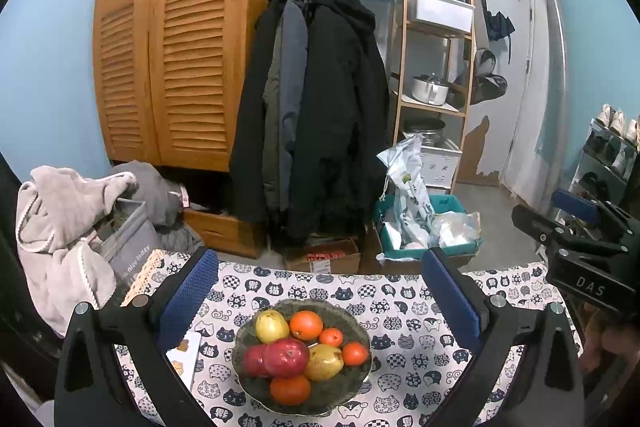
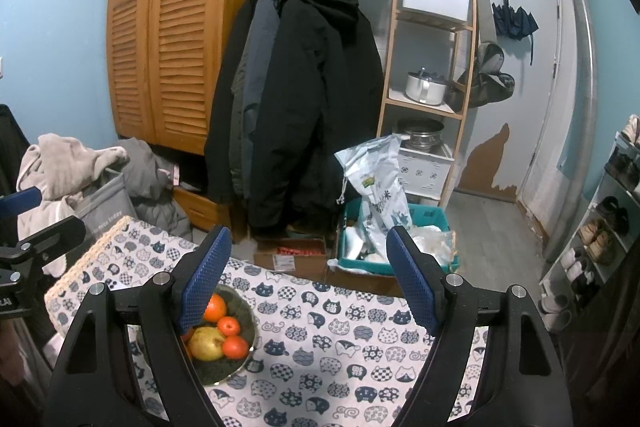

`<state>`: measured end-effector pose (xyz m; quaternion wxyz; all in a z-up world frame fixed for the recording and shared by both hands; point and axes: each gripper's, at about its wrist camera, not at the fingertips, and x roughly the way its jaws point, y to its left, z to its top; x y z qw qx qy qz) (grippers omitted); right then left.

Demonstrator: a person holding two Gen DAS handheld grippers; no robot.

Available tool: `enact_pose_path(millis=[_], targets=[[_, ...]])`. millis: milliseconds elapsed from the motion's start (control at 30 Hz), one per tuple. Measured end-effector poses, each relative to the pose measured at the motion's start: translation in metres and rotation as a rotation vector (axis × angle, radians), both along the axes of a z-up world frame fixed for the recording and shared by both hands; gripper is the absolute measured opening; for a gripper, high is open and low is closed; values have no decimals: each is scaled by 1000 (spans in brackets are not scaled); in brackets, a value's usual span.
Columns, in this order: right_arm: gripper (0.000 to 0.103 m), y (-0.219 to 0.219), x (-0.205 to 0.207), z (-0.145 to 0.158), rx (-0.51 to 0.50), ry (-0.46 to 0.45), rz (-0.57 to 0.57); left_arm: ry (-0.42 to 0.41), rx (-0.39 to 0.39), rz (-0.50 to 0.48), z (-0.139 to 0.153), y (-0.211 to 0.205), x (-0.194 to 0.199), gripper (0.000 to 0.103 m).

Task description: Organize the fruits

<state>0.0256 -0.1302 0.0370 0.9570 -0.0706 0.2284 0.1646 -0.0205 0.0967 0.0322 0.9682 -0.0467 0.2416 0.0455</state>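
A dark glass bowl point(image 1: 362, 379) full of fruit sits on a table covered with a cat-print cloth point(image 1: 404, 311). Two red apples point(image 1: 285, 357), a yellow apple point(image 1: 271, 325), a pear point(image 1: 325, 361) and several oranges point(image 1: 306, 325) lie in it. My left gripper point(image 1: 318, 291) hovers open above the bowl with nothing between its blue pads. In the right wrist view the bowl point(image 2: 245, 315) lies at lower left, partly hidden behind the left finger. My right gripper point(image 2: 308, 275) stands open over bare cloth point(image 2: 340, 339), to the right of the bowl.
A white card with small brown pieces point(image 1: 186, 353) lies left of the bowl. Beyond the table's far edge stand a cardboard box point(image 1: 326, 257) and a teal crate with bags point(image 1: 424, 227). A laundry basket with clothes point(image 1: 80, 227) sits at left, and a shoe rack point(image 2: 600, 227) at right.
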Motion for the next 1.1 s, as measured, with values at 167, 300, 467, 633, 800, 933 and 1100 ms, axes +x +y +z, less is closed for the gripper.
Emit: enact_pose_path(millis=[167, 300, 467, 633, 800, 933, 1100], targets=[[79, 0, 0, 0, 0, -1, 0, -1, -1, 1, 0, 0, 0, 103], [79, 0, 0, 0, 2, -2, -1, -1, 0, 3, -1, 0, 1, 103], [79, 0, 0, 0, 1, 0, 0, 1, 0, 2, -1, 0, 1, 103], [79, 0, 0, -1, 1, -1, 0, 6, 4, 10, -2, -2, 0, 103], [79, 0, -1, -1, -1, -2, 0, 18, 13, 38, -4, -1, -3, 103], [79, 1, -1, -1, 0, -1, -1, 19, 34, 55, -3, -1, -4, 103], [79, 1, -1, -2, -3, 0, 0, 19, 43, 49, -1, -2, -4, 103]])
